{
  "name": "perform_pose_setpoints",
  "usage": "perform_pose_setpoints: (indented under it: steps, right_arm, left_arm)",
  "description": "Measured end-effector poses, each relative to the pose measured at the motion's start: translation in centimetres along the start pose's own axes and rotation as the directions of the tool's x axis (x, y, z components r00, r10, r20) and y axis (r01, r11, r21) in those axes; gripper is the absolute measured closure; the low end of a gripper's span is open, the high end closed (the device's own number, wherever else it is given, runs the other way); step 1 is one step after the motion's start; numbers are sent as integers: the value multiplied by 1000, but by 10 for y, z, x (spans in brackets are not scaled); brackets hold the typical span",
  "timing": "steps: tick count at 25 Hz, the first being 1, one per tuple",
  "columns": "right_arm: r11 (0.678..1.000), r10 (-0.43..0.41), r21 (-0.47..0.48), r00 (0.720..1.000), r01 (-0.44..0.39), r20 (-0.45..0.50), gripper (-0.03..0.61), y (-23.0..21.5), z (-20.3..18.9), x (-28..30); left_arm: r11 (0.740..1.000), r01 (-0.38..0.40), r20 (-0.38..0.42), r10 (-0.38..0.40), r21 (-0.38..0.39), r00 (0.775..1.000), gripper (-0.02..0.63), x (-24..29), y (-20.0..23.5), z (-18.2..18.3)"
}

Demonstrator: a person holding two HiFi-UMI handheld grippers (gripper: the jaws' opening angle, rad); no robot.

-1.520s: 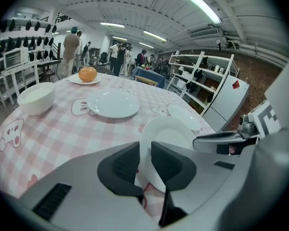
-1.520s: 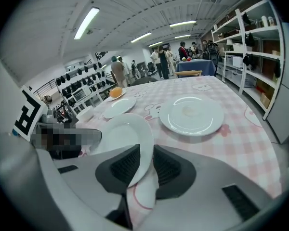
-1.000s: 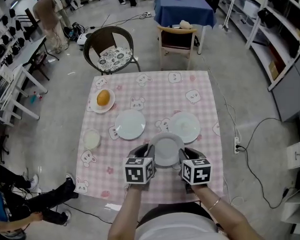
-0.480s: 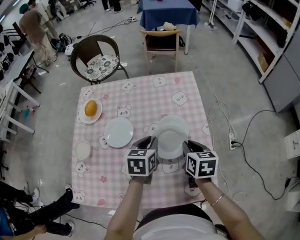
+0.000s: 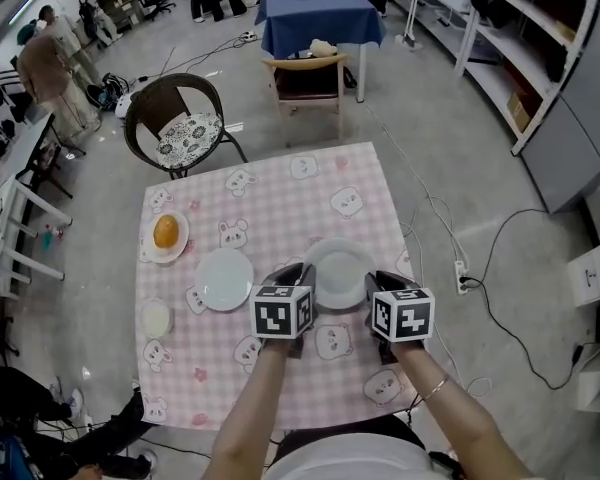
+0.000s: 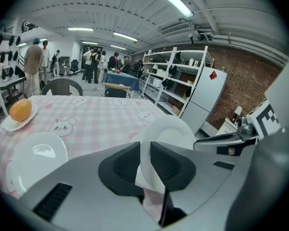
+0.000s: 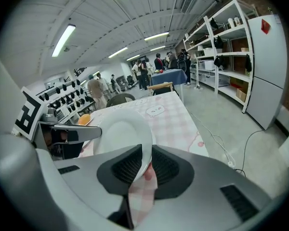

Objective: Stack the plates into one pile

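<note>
A white plate (image 5: pixel 338 271) hangs over the right part of the pink checked table (image 5: pixel 280 193), held by its rim from both sides. My left gripper (image 5: pixel 293 278) is shut on its left rim (image 6: pixel 166 131). My right gripper (image 5: pixel 380 284) is shut on the plate's right rim (image 7: pixel 123 134). In the left gripper view the left gripper (image 6: pixel 144 154) pinches the thin edge between its dark pads. The right gripper (image 7: pixel 146 163) does the same in its own view. A second white plate (image 5: pixel 224 278) lies flat to the left. Whatever lies under the held plate is hidden.
A small plate with an orange (image 5: pixel 165 233) sits at the table's left edge, and a small pale dish (image 5: pixel 156 318) lies nearer me. Two chairs (image 5: pixel 180 118) stand beyond the far edge. Cables run over the floor on the right (image 5: pixel 480 288). People stand far off.
Both grippers have carried the plate away from me and to the right, from the table's front middle to over the spot where the right-hand plate lay; that plate is now out of sight.
</note>
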State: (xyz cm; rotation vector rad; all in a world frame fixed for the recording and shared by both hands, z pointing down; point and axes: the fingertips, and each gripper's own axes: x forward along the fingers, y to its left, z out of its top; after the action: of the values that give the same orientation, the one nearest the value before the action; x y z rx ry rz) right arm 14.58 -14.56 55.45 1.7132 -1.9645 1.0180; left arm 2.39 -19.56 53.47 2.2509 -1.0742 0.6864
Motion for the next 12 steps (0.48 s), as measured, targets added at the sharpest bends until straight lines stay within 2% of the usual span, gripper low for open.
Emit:
perform_pose_setpoints:
  steps: [12]
  right_arm:
    - [998, -11, -69, 997, 6, -71, 499, -8, -7, 37]
  left_arm:
    - [999, -16, -73, 13, -37, 997, 531, 33, 21, -12]
